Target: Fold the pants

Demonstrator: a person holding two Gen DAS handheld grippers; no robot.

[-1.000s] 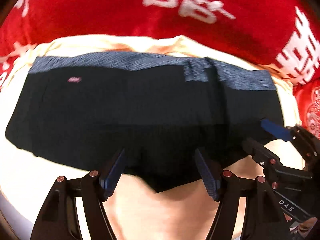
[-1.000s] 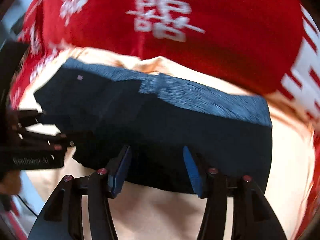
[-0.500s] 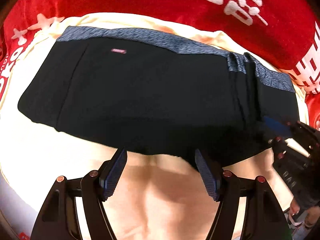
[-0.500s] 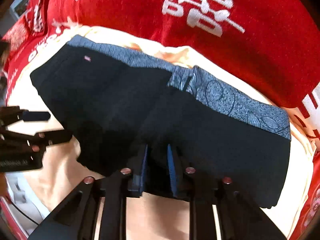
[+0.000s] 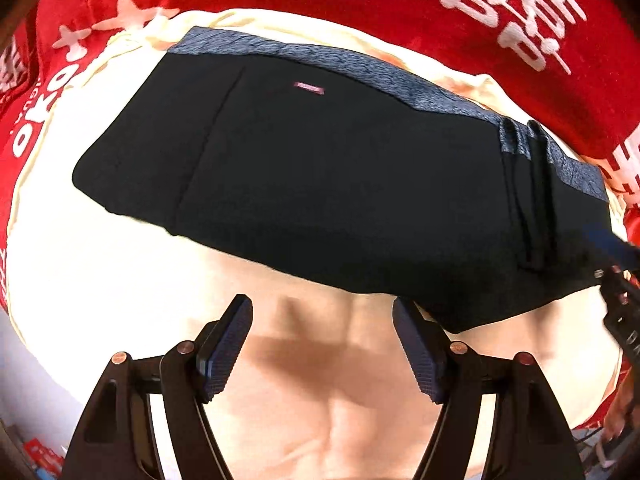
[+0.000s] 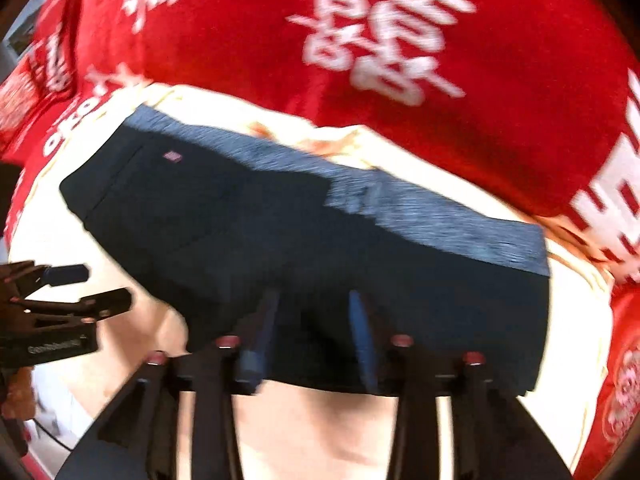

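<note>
The black pants (image 5: 328, 184) lie folded flat on a cream cloth (image 5: 100, 264) over a red blanket (image 5: 320, 4). The left gripper (image 5: 322, 344) stands open above bare cloth, just beside the pants' near edge. The right gripper (image 6: 312, 332) has just been opening, its jaws apart over the near edge of the pants, the fabric lying between them ungripped

Bare cream sheet (image 5: 100, 280) along the near edge lies open; the black pants (image 5: 320, 184) cover its middle.

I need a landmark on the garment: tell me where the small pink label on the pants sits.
In the left wrist view the pink label sits on the black pants, upper middle, just below the grey-blue waistband.
</note>
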